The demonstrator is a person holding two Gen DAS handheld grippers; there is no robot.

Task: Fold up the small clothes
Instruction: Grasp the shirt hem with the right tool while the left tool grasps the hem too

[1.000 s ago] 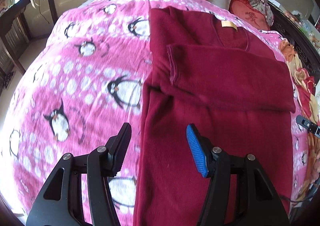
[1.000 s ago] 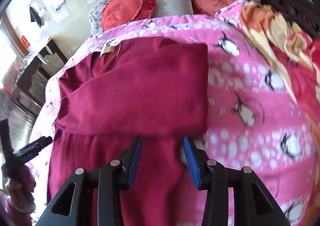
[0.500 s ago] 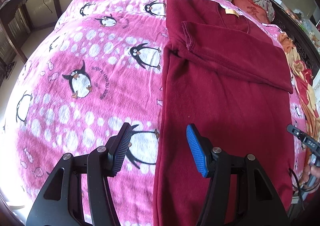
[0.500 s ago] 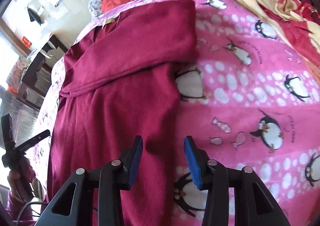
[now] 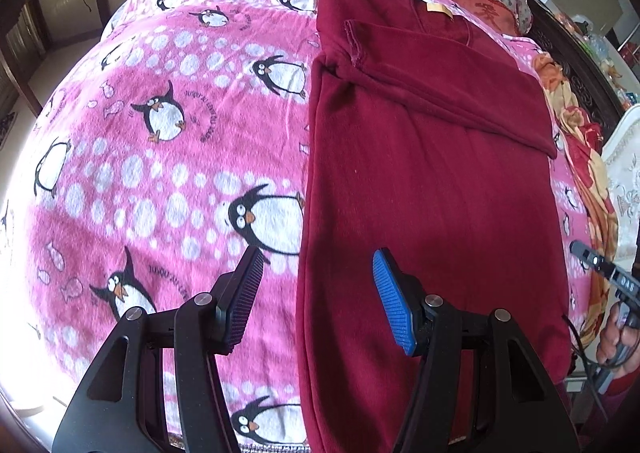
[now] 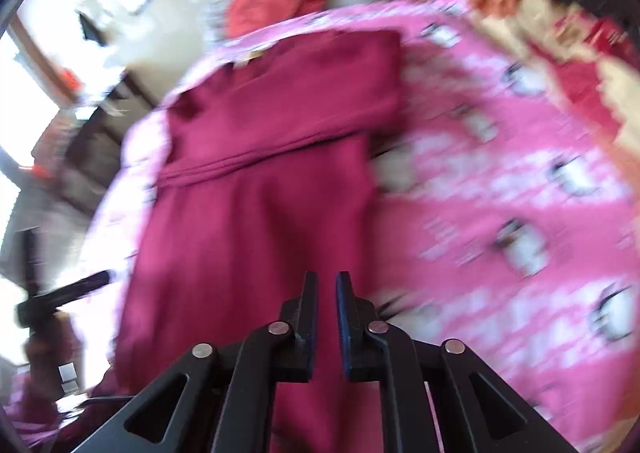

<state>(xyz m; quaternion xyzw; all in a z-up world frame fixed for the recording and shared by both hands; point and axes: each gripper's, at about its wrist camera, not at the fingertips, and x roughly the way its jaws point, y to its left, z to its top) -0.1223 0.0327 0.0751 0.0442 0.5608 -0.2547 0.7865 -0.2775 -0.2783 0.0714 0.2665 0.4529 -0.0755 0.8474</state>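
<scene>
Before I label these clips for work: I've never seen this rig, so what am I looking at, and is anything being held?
A person holds two clamp-like grippers, each carrying a fisheye camera looking along its fingers. The left gripper hangs wide open over the near left edge of a dark red garment, its sleeve folded across, lying on a pink penguin blanket. The right view is motion-blurred: the right gripper is nearly closed over the same garment; I can't tell whether it pinches cloth.

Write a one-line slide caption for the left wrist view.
Open left gripper straddles the maroon garment's left edge on the penguin blanket.
</scene>
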